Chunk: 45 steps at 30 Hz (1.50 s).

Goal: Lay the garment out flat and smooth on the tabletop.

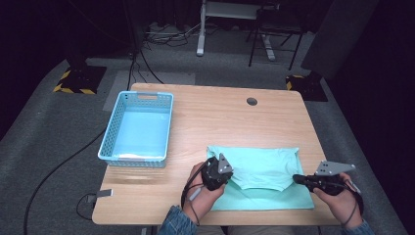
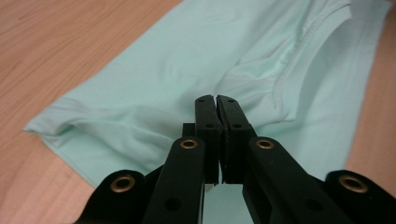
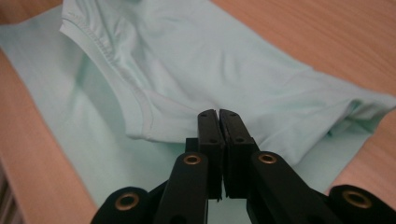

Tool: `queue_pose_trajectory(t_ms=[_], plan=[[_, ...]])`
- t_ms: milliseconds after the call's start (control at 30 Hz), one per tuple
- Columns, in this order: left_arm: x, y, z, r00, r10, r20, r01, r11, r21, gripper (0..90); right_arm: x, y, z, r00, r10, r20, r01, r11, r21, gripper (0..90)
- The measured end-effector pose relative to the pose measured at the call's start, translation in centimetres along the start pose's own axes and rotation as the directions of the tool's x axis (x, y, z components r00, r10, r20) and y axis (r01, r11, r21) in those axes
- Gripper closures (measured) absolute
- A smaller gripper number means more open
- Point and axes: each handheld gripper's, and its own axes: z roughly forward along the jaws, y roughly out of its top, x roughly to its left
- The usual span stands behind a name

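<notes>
I've got my left gripper (image 1: pixel 219 172) clamped tight on the mint shirt (image 1: pixel 264 166), jaws pinching its folded layer. Right gripper (image 1: pixel 313 181) likewise clenched on the same fabric. The shirt lies along the table's (image 1: pixel 220 117) near edge, toward the right corner. Blue basket (image 1: pixel 117 128) at the left edge holds nothing.

You see a pale mint-green garment (image 1: pixel 264 169), plain and unpatterned, low and right of centre in the high view on a light wood-grain table (image 1: pixel 220 117). Left of centre sits a light blue basket (image 1: pixel 137 128) with perforated walls. Your grippers' jaws are black with brass-coloured rivets, and yellow-and-black hazard stripes (image 1: pixel 73 83) mark the grey floor at upper left.
</notes>
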Motion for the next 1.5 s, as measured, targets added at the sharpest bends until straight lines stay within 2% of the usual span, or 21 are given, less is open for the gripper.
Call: queue_pose_trajectory(t_ms=[33, 67, 100, 133, 167, 200, 233, 267, 300, 333, 367, 433, 500, 600, 667, 800, 1033, 1067, 1167, 1500], plan=[[1.5, 1.0, 0.7, 0.9999, -0.003, -0.011, 0.003, 1.0, -0.005, 87.6, -0.8, 0.9, 0.5, 1.0, 0.001, 0.001, -0.001, 1.0, -0.003, 88.2], [3.7, 2.5, 1.5, 0.9987, -0.016, -0.048, 0.015, 0.9998, -0.016, 87.7, -2.1, 2.2, 1.1, 0.9999, 0.0, 0.014, 0.0, 1.0, -0.013, 88.3], [6.3, 4.0, 2.3, 0.9947, -0.043, -0.094, 0.039, 0.9982, -0.046, 87.6, -3.8, 3.8, 1.7, 0.9987, 0.004, 0.051, -0.002, 0.999, -0.033, 88.3], [8.9, 5.5, 2.8, 0.986, -0.086, -0.143, 0.074, 0.9933, -0.09, 87.1, -6.0, 5.6, 2.5, 0.9941, 0.025, 0.106, -0.017, 0.997, -0.069, 88.2], [10.9, 6.8, 3.0, 0.972, -0.127, -0.198, 0.103, 0.9866, -0.126, 83.6, -8.3, 7.1, 3.3, 0.9843, 0.075, 0.16, -0.056, 0.991, -0.121, 82.7], [12.2, 7.7, 2.6, 0.9521, -0.177, -0.249, 0.14, 0.977, -0.161, 81.1, -10.5, 8.3, 4.0, 0.9679, 0.14, 0.208, -0.104, 0.979, -0.178, 60.0], [12.7, 8.3, 1.8, 0.938, -0.233, -0.257, 0.174, 0.9569, -0.233, 72.0, -12.1, 9.1, 4.6, 0.9472, 0.187, 0.261, -0.129, 0.966, -0.225, 41.8], [12.8, 8.5, 1.1, 0.9364, -0.249, -0.247, 0.168, 0.9367, -0.307, 57.9, -12.7, 9.6, 4.6, 0.9366, 0.213, 0.278, -0.148, 0.96, -0.239, 41.1], [12.6, 8.5, 0.5, 0.9363, -0.224, -0.271, 0.128, 0.9351, -0.33, 44.3, -12.6, 9.7, 4.2, 0.9357, 0.216, 0.279, -0.144, 0.955, -0.258, 36.9], [12.3, 8.2, 0.2, 0.9319, -0.196, -0.305, 0.096, 0.9454, -0.311, 40.1, -12.2, 9.6, 4.0, 0.936, 0.206, 0.285, -0.128, 0.954, -0.27, 33.5], [12.0, 7.6, 0.1, 0.9328, -0.183, -0.311, 0.092, 0.9542, -0.284, 38.8, -11.7, 9.4, 4.0, 0.9415, 0.182, 0.284, -0.11, 0.962, -0.251, 33.7], [11.3, 6.1, 1.0, 0.9475, -0.179, -0.265, 0.119, 0.9663, -0.228, 38.6, -11.0, 8.4, 4.5, 0.9539, 0.153, 0.258, -0.1, 0.973, -0.207, 33.6], [10.2, 4.4, 2.3, 0.9582, -0.16, -0.238, 0.123, 0.9792, -0.161, 39.8, -10.4, 7.3, 5.4, 0.9649, 0.141, 0.222, -0.102, 0.979, -0.175, 33.6], [8.5, 2.3, 4.1, 0.9719, -0.129, -0.197, 0.115, 0.99, -0.083, 40.5, -9.5, 5.6, 6.9, 0.9769, 0.122, 0.176, -0.102, 0.987, -0.12, 33.6], [7.7, 1.4, 5.0, 0.9775, -0.118, -0.174, 0.112, 0.9926, -0.048, 40.1, -9.0, 4.8, 7.9, 0.9846, 0.107, 0.139, -0.096, 0.992, -0.08, 33.6], [7.5, 0.3, 6.2, 0.9798, -0.14, -0.143, 0.138, 0.9902, -0.022, 39.2, -8.6, 3.6, 9.1, 0.9897, 0.086, 0.115, -0.082, 0.996, -0.031, 33.0], [7.5, -0.5, 7.6, 0.9818, -0.123, -0.145, 0.129, 0.9911, 0.034, 37.1, -9.1, 1.7, 10.2, 0.989, 0.104, 0.106, -0.107, 0.994, 0.022, 30.8], [7.4, -0.6, 7.6, 0.982, -0.124, -0.143, 0.129, 0.9914, 0.024, 36.7, -9.1, 1.4, 10.2, 0.9878, 0.117, 0.103, -0.118, 0.993, 0.002, 30.7], [7.0, -0.8, 7.4, 0.983, -0.121, -0.138, 0.124, 0.9921, 0.017, 37.0, -8.8, 0.8, 9.7, 0.9868, 0.12, 0.108, -0.12, 0.993, -0.006, 30.8], [3.5, -2.1, 6.2, 0.9907, -0.088, -0.104, 0.09, 0.9958, 0.013, 37.7, -6.3, -1.3, 7.4, 0.9871, 0.118, 0.108, -0.119, 0.993, 0.002, 30.7]])
